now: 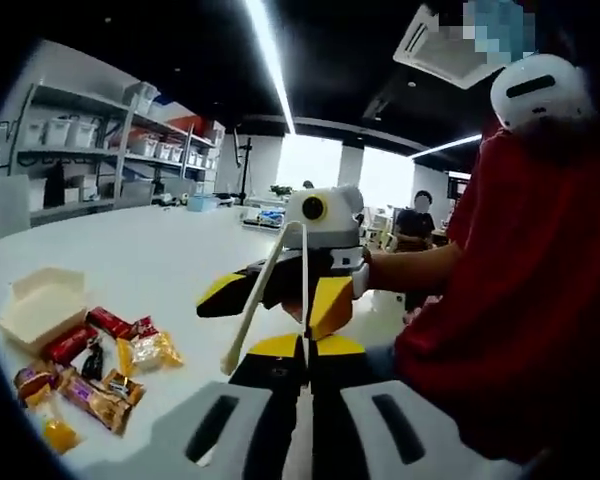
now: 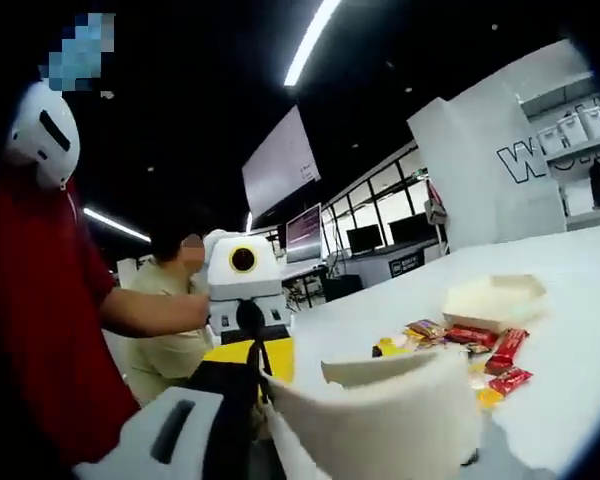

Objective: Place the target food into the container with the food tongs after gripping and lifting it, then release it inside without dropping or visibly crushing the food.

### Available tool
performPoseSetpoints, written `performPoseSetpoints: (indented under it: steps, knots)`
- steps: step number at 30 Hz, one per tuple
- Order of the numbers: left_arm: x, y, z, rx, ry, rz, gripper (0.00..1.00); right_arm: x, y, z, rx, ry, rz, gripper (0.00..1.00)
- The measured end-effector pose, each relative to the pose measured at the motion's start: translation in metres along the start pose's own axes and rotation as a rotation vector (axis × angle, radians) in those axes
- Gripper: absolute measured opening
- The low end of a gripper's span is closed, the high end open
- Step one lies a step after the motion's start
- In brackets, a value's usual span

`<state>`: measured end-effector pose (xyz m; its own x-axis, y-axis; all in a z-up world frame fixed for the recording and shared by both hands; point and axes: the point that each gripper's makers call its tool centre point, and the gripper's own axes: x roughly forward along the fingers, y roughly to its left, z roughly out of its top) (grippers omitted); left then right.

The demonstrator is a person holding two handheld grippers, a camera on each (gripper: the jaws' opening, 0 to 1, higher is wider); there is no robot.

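Nearest the lens in the left gripper view, the left gripper (image 1: 305, 420) shows its two pale grey jaws with a narrow dark gap between them; whether they pinch anything I cannot tell. Just beyond hangs the right gripper (image 1: 315, 290), black and yellow, closed on the pale cream plastic food tongs (image 1: 270, 290), whose two thin arms run down from it and leftward toward the bench. In the right gripper view the tongs' broad cream blades (image 2: 380, 410) rise large from the right gripper's (image 2: 265, 400) own jaws, held clamped, with the other gripper (image 2: 242, 290) facing back behind them. The target food lies among a heap of small wrapped snacks (image 1: 100, 370) in red, yellow and brown wrappers on the white bench (image 1: 170, 250), beside the open cream clamshell container (image 1: 45, 305). The heap sits ahead and to the side of the tong tips and well apart from them, so the right gripper is the one to reach, swinging the tongs' long axis down toward the heap. No snack label can be read; large letters on the far wall (image 2: 550, 155) begin "WO".
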<state>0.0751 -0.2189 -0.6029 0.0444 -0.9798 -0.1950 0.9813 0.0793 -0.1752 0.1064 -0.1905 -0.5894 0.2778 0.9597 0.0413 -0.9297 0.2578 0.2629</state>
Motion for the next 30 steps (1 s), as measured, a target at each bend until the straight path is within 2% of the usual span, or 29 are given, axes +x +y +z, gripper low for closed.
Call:
performPoseSetpoints:
  steps: [4, 7, 8, 12, 20, 26, 30]
  knots:
    - [0.002, -0.007, 0.000, -0.011, 0.034, -0.037, 0.01, 0.002, 0.009, 0.004, 0.036, -0.014, 0.040, 0.40]
    - [0.003, -0.008, 0.002, -0.004, 0.038, -0.038, 0.01, 0.000, 0.010, 0.009, 0.047, -0.030, 0.051, 0.37]
    - [0.002, -0.007, 0.008, -0.006, 0.020, -0.044, 0.01, 0.000, 0.012, 0.010, 0.045, -0.027, 0.056, 0.37]
    - [0.003, -0.010, 0.014, -0.001, 0.028, -0.058, 0.01, -0.001, 0.012, 0.015, 0.059, -0.041, 0.059, 0.40]
    - [0.004, -0.013, 0.018, -0.051, 0.037, -0.092, 0.01, -0.003, 0.022, 0.020, 0.066, -0.049, 0.102, 0.30]
    - [0.004, -0.014, 0.020, -0.061, 0.050, -0.097, 0.01, -0.004, 0.020, 0.023, 0.069, -0.062, 0.089, 0.32]
    - [0.005, -0.014, 0.016, -0.065, 0.086, -0.094, 0.01, -0.006, 0.018, 0.033, 0.063, -0.099, 0.075, 0.31]
